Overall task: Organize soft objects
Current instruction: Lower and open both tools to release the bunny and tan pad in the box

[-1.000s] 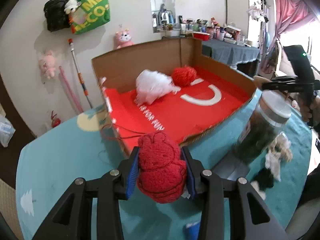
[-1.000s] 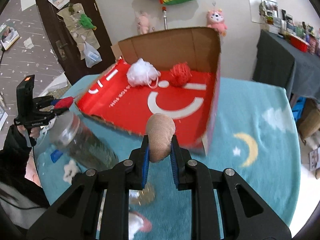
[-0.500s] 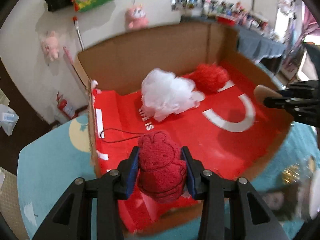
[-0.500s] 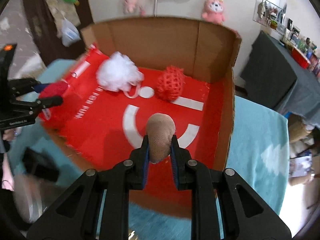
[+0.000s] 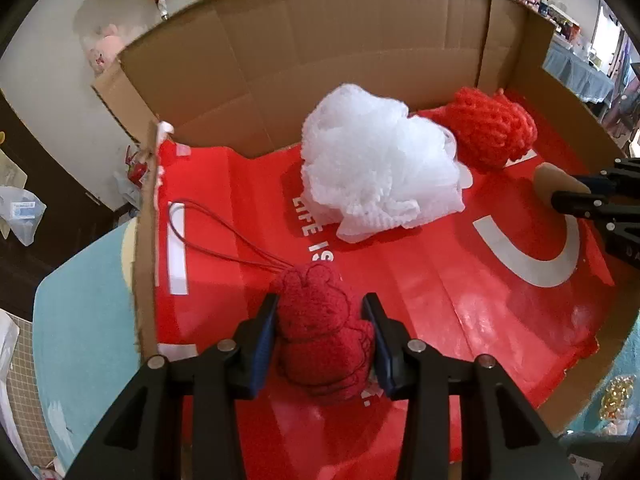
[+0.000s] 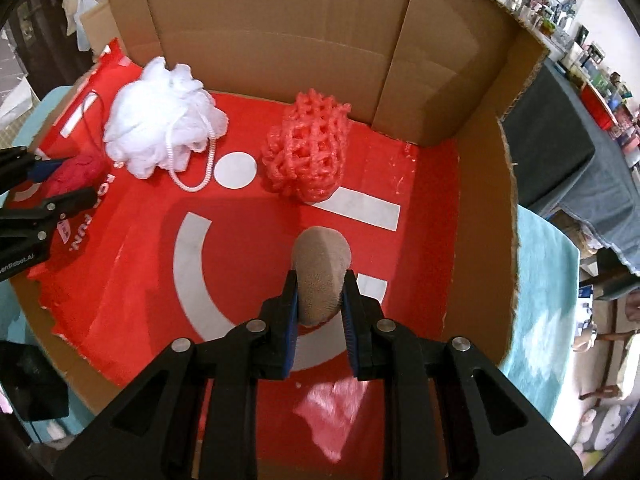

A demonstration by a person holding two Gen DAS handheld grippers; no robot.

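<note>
my left gripper (image 5: 322,322) is clenched on a dark red knitted toy (image 5: 324,332), whose thin red cord (image 5: 224,240) loops out toward 10 o'clock across the red liner (image 5: 440,280); the jaws have just been easing a little wider, though the pads are on the toy's sides. my right gripper (image 6: 320,300) is grasping a tan oval sponge (image 6: 322,268), pinched on both sides with its rounded end poking out past the fingertips. both point down into the cardboard box (image 6: 280,32). in the right wrist view, the white mesh bath pouf (image 6: 160,120) lies at 10 o'clock near the back wall, the coral net ball (image 6: 308,148) at 12 o'clock, apart from it.
</note>
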